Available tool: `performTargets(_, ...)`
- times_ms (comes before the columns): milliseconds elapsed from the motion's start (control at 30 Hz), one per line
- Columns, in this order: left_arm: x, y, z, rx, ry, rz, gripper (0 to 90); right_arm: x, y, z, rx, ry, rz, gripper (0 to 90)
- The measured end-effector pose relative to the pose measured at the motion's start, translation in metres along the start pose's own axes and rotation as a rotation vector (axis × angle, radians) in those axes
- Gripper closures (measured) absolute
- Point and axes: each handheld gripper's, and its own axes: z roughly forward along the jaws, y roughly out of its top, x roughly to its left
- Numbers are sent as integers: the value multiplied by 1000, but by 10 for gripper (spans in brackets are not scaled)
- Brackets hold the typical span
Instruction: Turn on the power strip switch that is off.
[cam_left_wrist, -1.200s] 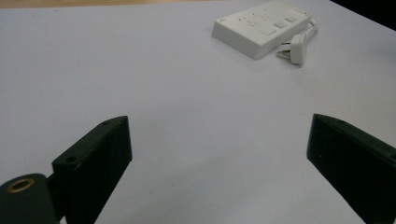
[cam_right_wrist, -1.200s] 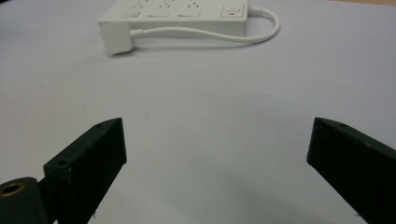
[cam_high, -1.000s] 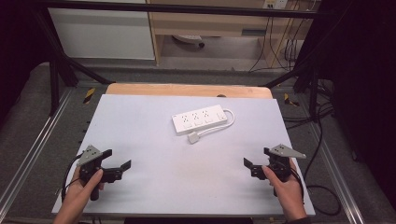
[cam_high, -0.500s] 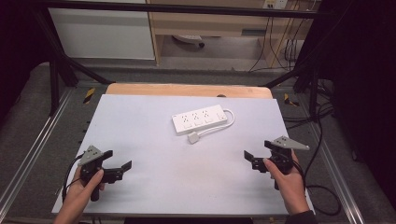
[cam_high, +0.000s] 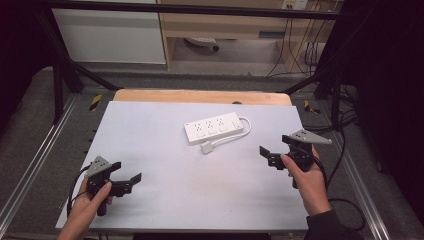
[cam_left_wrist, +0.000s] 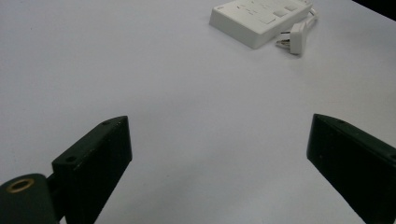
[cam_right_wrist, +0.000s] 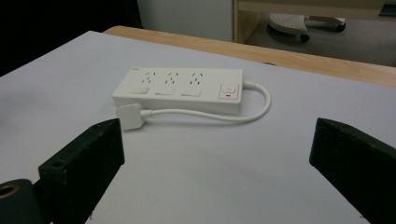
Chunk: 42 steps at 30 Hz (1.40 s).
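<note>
We see a white power strip (cam_high: 214, 127) lying on the white tabletop (cam_high: 165, 200), right of centre toward the far side, its cord looping to a plug (cam_high: 207, 147) just near it. Our left claw (cam_high: 131, 183) sits spread wide at the near left; our right claw (cam_high: 266, 156), also spread wide, holds nothing at the right.

A laboratory recording station. A white work surface (cam_high: 165, 150) sits inside a black metal frame (cam_high: 60, 75), with loose cables (cam_high: 300, 50) hanging behind. Grey carpet (cam_high: 30, 130) and a white cabinet (cam_high: 110, 35) surround it.
</note>
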Motion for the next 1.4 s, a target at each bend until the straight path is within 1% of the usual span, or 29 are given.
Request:
performTargets(200,-1,0,1,5,-2,4,68,1,9,4,2,2,-6,34)
performTargets(600,-1,0,1,8,-3,3,67,5,29,10,-17,1,-26,31)
performTargets(800,-1,0,1,9,-4,2,67,8,40,16,-28,2,-30,30)
performTargets(1133,-1,-1,1,9,-4,4,68,13,49,27,-29,10,-44,30)
performTargets(1267,-1,-1,1,12,-5,4,67,13,51,30,-31,7,-40,30)
performTargets(1400,-1,-1,1,13,-4,4,67,11,54,37,-32,6,-34,30)
